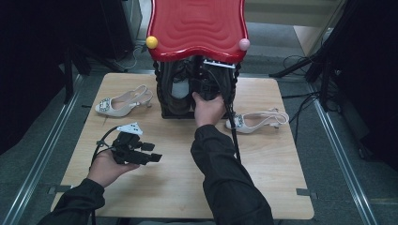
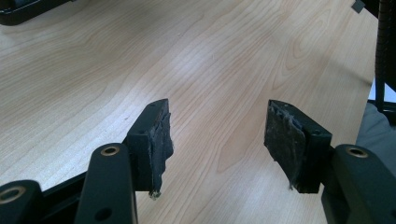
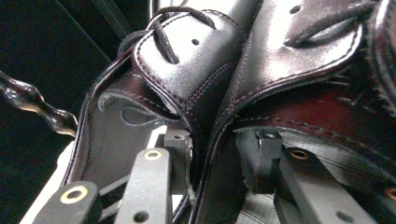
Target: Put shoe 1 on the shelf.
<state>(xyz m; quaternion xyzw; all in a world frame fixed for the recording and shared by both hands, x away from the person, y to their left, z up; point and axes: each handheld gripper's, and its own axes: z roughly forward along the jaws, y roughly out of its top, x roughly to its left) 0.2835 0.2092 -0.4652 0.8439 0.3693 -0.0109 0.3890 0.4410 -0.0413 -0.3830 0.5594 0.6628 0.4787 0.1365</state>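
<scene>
Fingers [image 3: 266,154] inside dark shoes [image 3: 280,70] (rack)

Two hands, two tongs: left idle and low, right stretched forward.

The left hand [image 1: 107,169] lies palm up at the near left, its dark sleeve entering from the bottom edge, and cradles the left tongs [image 1: 151,153], which point to the right on a level line; in the left gripper view their jaws stand wide apart with frayed pads [image 2: 159,140] and nothing between them. The right arm reaches straight ahead, sleeve to the wrist, with the right hand [image 1: 208,108] wrapped round the right tongs [image 3: 219,158]. Their jaws stand partly apart.
</scene>
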